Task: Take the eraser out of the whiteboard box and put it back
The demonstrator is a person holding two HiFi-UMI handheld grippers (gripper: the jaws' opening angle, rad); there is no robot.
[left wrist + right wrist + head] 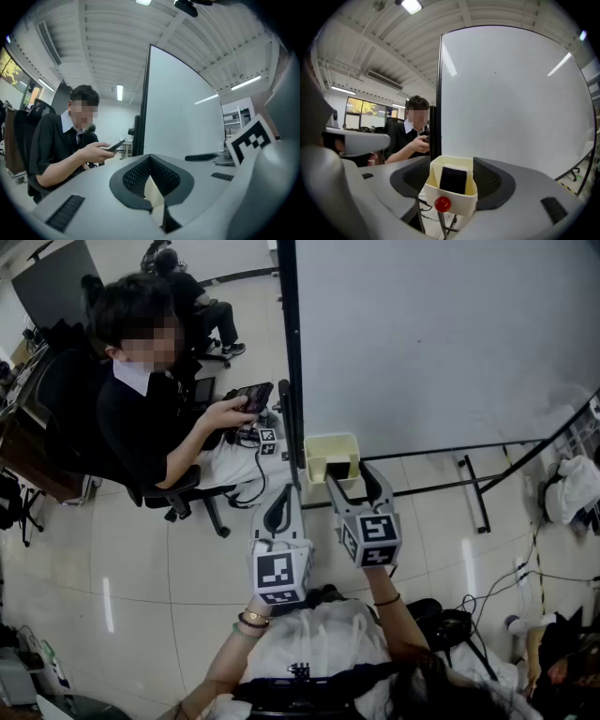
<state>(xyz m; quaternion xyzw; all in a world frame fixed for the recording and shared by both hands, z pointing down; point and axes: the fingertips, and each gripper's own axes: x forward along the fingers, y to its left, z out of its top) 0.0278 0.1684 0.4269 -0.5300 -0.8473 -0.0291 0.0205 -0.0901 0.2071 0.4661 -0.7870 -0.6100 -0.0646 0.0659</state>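
Note:
A cream whiteboard box (319, 446) hangs at the lower left corner of the whiteboard (441, 334). In the right gripper view the box (451, 197) has a red knob (442, 204) on its front, and a black eraser (453, 179) stands upright inside it. My right gripper (347, 474) is open. Its jaws reach up to the box, one on each side (452, 174), with nothing gripped. My left gripper (286, 491) is held lower and to the left of the box, its jaws shut and empty (150, 159).
A person (150, 399) sits on an office chair at the left, holding a phone (253, 397) close to the whiteboard's black frame (289, 352). The board's stand legs (473, 493) and cables (248, 488) lie on the tiled floor. Bags (572, 486) lie at the right.

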